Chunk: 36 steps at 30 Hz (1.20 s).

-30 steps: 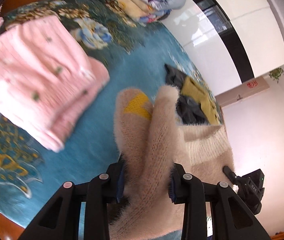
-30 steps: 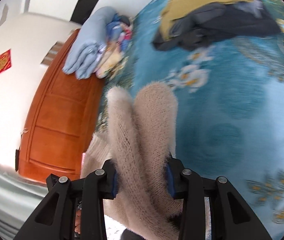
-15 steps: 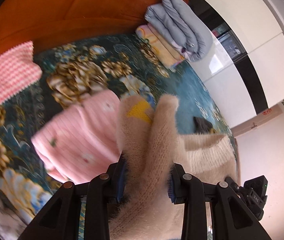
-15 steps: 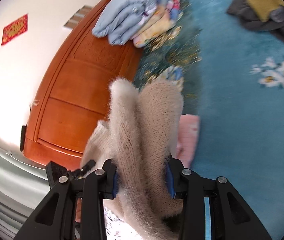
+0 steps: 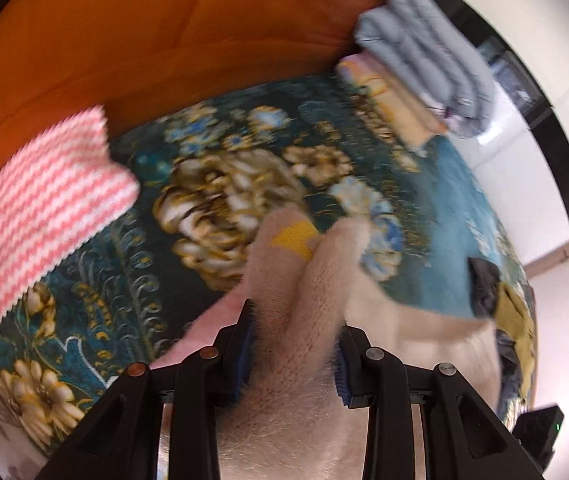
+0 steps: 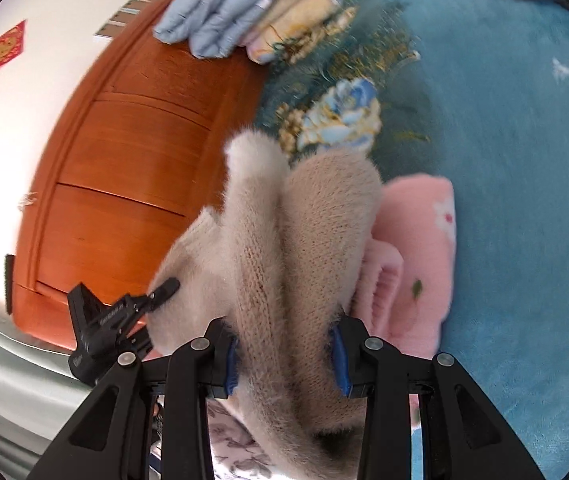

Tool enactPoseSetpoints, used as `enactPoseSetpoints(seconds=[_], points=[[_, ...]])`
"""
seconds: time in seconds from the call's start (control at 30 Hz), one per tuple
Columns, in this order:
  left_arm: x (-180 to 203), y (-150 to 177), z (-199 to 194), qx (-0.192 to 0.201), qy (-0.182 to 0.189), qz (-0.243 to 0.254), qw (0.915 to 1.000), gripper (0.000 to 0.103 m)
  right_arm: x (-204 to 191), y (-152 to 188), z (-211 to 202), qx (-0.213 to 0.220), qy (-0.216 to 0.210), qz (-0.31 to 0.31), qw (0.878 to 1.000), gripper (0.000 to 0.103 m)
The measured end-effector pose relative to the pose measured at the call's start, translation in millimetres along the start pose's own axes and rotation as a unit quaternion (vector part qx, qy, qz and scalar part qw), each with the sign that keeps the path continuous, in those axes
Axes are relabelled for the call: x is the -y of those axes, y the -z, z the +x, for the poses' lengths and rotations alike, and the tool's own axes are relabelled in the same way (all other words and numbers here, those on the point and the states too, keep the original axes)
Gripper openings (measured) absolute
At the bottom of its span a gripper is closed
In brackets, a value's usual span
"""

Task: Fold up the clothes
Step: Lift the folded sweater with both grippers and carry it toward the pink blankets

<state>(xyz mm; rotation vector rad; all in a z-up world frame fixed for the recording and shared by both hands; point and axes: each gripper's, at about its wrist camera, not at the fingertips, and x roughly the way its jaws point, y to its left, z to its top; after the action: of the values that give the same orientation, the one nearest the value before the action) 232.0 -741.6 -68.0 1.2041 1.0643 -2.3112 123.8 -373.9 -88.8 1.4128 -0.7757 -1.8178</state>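
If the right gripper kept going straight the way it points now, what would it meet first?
Probably the folded pink garment lying just under the beige sweater that the right gripper holds; depth is hard to judge.

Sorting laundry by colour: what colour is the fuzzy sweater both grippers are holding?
Beige, with a yellow patch; the fuzzy sweater shows best in the right wrist view.

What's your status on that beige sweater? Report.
Left claw and right claw both shut on beige sweater. Sweater bunched, held above folded pink garment. Nothing in the way.
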Motion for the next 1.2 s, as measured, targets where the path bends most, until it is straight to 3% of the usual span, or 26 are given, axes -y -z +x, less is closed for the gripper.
enactPoseSetpoints(seconds=[0.13,0.3,0.37,0.67,0.8,0.97,1.03,1.13,1.2], points=[[-31.4,7.3,15.9,-0.003,0.013,-0.053,0.9985,0.035,27.4,1.6,1.4,-0.003,0.014,0.023,1.0,0.038],[-29.7,16.9,31.1,-0.004,-0.036,-0.034,0.9988,0.04,44.1,4.1,8.8,-0.011,0.024,0.031,0.999,0.04],[-32.0,18.0,31.0,-0.002,-0.034,-0.045,0.9984,0.041,46.4,3.7,10.8,-0.015,0.028,0.027,0.999,0.041],[-33.8,22.5,7.0,0.005,-0.03,-0.058,0.9979,0.051,48.1,0.4,3.0,-0.035,0.011,0.019,0.999,0.047],[-42.7,26.1,-11.8,0.026,-0.028,-0.074,0.9965,0.057,52.5,-3.0,-10.8,-0.033,0.014,0.015,0.999,0.054],[-29.0,34.2,-39.2,0.062,-0.046,-0.033,0.9965,0.057,36.1,-15.3,-31.8,-0.022,0.068,-0.057,0.996,0.057],[-17.5,38.7,-45.3,0.07,-0.039,-0.013,0.9967,0.057,21.0,-22.9,-43.9,0.011,0.103,-0.091,0.99,0.057],[6.6,46.9,-46.5,0.07,-0.023,0.027,0.9969,0.058,-7.3,-25.5,-55.7,0.047,0.111,-0.135,0.983,0.057],[23.7,53.1,-40.6,0.063,-0.022,0.061,0.9959,0.058,-26.7,-18.8,-50.6,0.042,0.1,-0.171,0.979,0.057]])
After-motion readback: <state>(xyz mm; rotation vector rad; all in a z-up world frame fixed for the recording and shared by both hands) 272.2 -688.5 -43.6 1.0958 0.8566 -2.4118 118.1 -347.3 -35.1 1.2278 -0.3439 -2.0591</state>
